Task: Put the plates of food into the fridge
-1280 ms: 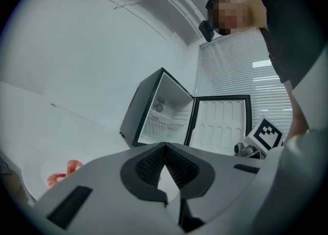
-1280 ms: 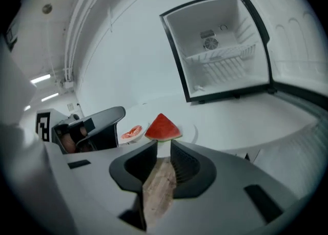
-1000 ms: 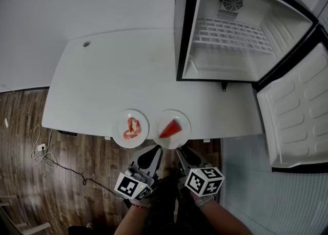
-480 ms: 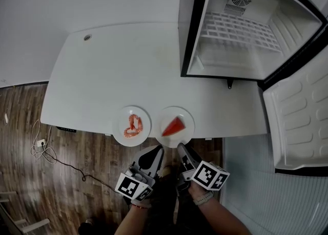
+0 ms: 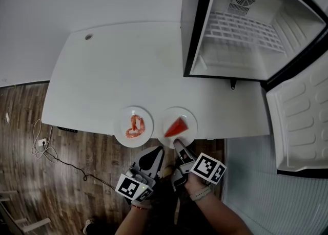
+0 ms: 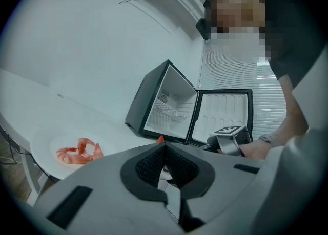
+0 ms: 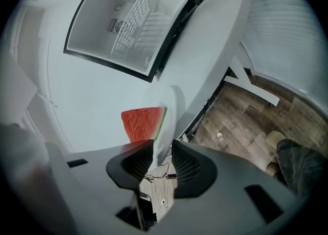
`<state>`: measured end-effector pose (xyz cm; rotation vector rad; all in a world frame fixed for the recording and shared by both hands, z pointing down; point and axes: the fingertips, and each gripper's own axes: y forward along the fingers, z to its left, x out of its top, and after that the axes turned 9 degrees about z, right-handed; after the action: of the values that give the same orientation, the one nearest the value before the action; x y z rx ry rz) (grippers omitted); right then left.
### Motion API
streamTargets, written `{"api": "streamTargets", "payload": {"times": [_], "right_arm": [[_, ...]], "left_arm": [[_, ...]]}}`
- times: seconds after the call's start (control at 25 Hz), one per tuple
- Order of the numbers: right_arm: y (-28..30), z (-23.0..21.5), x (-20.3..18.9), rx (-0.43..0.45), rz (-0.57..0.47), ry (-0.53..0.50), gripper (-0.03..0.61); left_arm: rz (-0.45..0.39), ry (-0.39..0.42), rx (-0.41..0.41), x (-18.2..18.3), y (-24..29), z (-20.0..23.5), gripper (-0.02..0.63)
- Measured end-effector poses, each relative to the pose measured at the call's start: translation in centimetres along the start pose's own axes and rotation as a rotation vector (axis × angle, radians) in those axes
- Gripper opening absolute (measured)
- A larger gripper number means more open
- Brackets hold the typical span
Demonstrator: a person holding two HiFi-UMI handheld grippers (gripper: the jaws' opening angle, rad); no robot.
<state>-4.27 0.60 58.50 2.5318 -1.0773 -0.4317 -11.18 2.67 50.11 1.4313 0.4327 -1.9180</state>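
Two white plates sit at the near edge of the white table (image 5: 118,70). The left plate (image 5: 123,129) holds shrimp (image 5: 135,125), the right plate (image 5: 188,119) a red watermelon wedge (image 5: 175,126). My right gripper (image 5: 177,142) is rolled on its side at the watermelon plate's near rim. In the right gripper view that rim (image 7: 171,111) passes between the parted jaws of my right gripper (image 7: 163,149), with the wedge (image 7: 141,124) just beyond. My left gripper (image 5: 156,149) hangs off the table edge, below and between the plates, its tips together and holding nothing. The shrimp (image 6: 79,152) lie ahead of it to the left.
A small black fridge (image 5: 241,29) stands on the table's back right with its door (image 5: 302,121) swung wide open to the right; inside are a wire shelf and bare white walls. Wooden floor with a cable lies below the table's left.
My right gripper has rolled onto its side and moved forward to the watermelon plate's rim. My left gripper has stayed where it was.
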Motion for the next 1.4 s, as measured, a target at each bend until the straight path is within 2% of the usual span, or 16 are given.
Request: {"api": "streamTargets", "payload": {"times": [0.2, 0.24, 0.44, 0.68, 0.92, 1.4], "right_arm": [[-0.1, 0.1, 0.2, 0.029, -0.019, 0.013, 0.104], [-0.1, 0.1, 0.2, 0.036, -0.021, 0.024, 0.067], [-0.4, -0.1, 0.4, 0.091, -0.033, 0.146, 0.035], [-0.7, -0.4, 0.7, 0.104, -0.038, 0.227, 0.021], [-1.4, -0.1, 1.6, 0.090, -0.052, 0.209, 0.015], [-4.2, -0.7, 5.4, 0.089, -0.138, 0.281, 0.015]], "left_arm": [[-0.005, -0.007, -0.004, 0.0, 0.0, 0.4, 0.006], [-0.004, -0.009, -0.003, 0.0, 0.0, 0.5, 0.006], [0.010, 0.000, 0.008, 0.1, 0.4, 0.9, 0.006], [-0.006, -0.004, -0.005, 0.9, 1.1, 0.8, 0.006], [0.001, 0.003, -0.012, 1.8, 2.2, 0.6, 0.006], [-0.003, 0.022, -0.064, 4.6, 6.1, -0.7, 0.006]]}}
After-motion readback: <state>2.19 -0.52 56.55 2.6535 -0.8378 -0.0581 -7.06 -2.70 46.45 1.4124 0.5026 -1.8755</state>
